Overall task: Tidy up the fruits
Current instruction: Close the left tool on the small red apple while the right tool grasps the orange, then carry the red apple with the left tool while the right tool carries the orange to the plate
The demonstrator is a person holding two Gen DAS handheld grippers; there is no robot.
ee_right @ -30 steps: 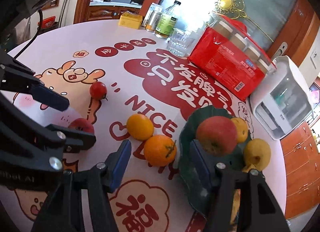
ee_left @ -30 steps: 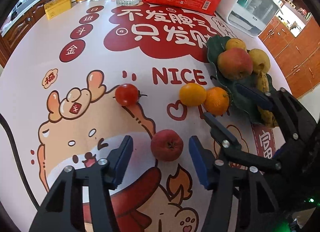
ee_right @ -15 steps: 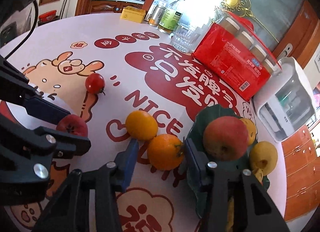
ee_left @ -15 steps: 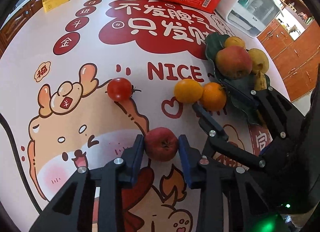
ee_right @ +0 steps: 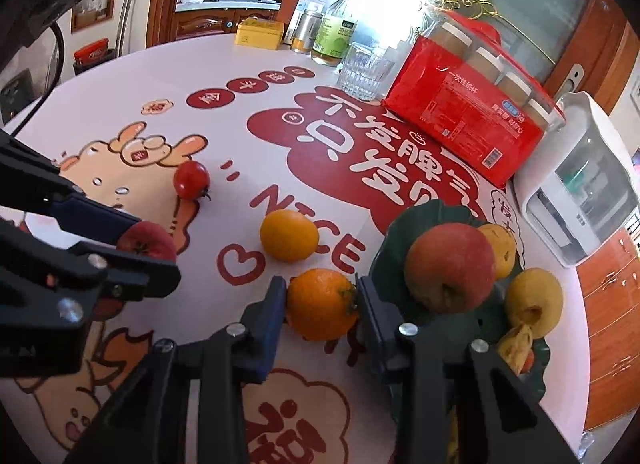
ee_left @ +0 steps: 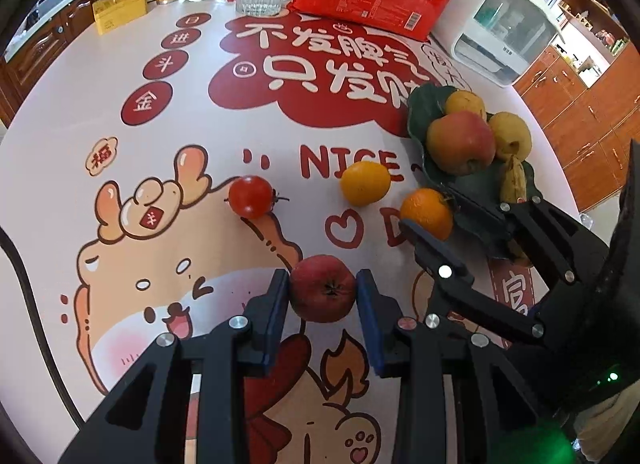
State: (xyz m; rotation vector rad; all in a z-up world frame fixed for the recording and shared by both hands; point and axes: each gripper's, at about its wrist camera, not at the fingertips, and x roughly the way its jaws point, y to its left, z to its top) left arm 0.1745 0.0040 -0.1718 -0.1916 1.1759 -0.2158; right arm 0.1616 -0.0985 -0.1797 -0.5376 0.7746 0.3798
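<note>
My left gripper [ee_left: 322, 296] is shut on a small red apple [ee_left: 322, 292], also seen in the right wrist view [ee_right: 147, 240]. My right gripper [ee_right: 321, 306] is shut on an orange [ee_right: 321, 304], which lies beside the dark green leaf-shaped plate [ee_right: 386, 260]. The plate holds a large red-yellow apple [ee_right: 449, 266], yellow pears [ee_right: 533, 302] and a banana tip [ee_right: 514, 346]. A yellow-orange citrus [ee_right: 289, 235] and a tomato [ee_right: 191, 179] lie loose on the printed tablecloth. In the left wrist view the orange [ee_left: 426, 212] sits between the right gripper's fingers [ee_left: 430, 246].
At the table's far edge stand a red package of cups [ee_right: 468, 119], a drinking glass [ee_right: 363, 73], a bottle [ee_right: 335, 33], a tin [ee_right: 305, 32] and a yellow box [ee_right: 259, 32]. A white appliance [ee_right: 580, 187] stands at the right. A black cable [ee_left: 24, 296] runs along the left.
Both grippers closed: the left on the small red apple, the right on the orange. Both were open and around their fruit a second ago.
</note>
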